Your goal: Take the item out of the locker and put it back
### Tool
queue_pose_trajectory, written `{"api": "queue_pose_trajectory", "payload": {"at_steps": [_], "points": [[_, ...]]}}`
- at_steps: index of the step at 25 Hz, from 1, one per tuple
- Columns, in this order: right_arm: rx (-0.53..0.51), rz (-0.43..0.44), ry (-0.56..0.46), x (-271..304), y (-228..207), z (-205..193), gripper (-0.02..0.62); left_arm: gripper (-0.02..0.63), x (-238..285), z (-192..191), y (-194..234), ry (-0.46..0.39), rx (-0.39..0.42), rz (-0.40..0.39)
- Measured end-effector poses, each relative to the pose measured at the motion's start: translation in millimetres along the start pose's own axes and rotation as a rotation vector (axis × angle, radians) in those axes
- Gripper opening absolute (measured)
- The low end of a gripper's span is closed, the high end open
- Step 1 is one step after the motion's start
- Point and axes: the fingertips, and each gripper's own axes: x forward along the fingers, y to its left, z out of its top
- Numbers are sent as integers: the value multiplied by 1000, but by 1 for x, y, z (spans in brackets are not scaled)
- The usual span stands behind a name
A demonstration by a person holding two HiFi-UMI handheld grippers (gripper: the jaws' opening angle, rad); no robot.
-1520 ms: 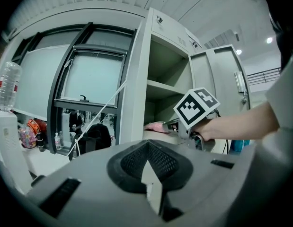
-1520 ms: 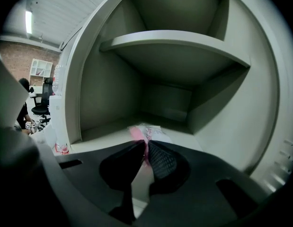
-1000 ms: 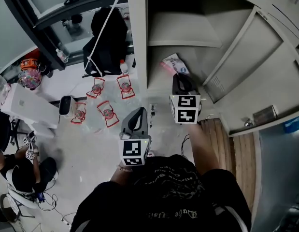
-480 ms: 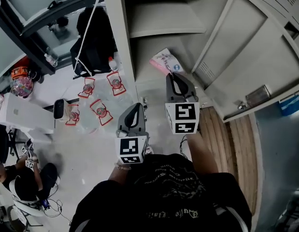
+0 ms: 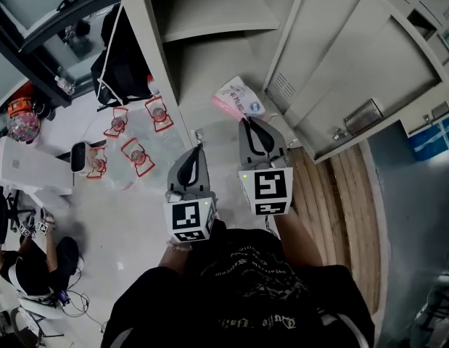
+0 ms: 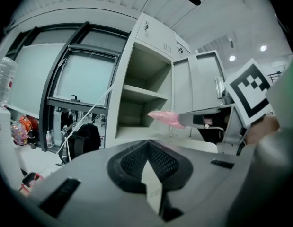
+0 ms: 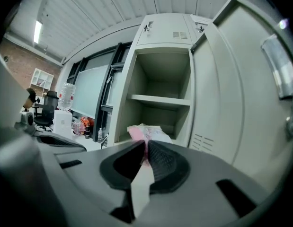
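Observation:
The item is a pink and white packet [image 5: 241, 96]. My right gripper [image 5: 252, 124] is shut on its near edge and holds it in the air in front of the open grey locker [image 5: 217, 24]. In the right gripper view the packet [image 7: 147, 131] sticks out past the closed pads, with the locker's lower compartment [image 7: 155, 119] behind it. My left gripper [image 5: 198, 151] is shut and holds nothing, a little left of the right one and nearer to me. In the left gripper view the packet [image 6: 164, 117] hangs to the right, ahead of the locker opening.
The locker door [image 5: 340, 71] stands swung open to the right. A black backpack [image 5: 119, 64] leans left of the locker. Several red-framed objects [image 5: 133, 154] and a white box [image 5: 21, 169] lie at the left. A person [image 5: 35, 267] sits at the lower left.
Both grippers have drawn back from the locker toward me. The packet has come out of the lower compartment with the right gripper. The locker now sits further up and left in view.

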Motion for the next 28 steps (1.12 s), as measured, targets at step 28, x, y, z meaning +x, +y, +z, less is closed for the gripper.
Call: {"api": "queue_pose_trajectory", "payload": {"at_steps": [28], "points": [[36, 94, 46, -168, -5, -66, 25, 7, -93, -35, -123, 41, 19, 33]]}}
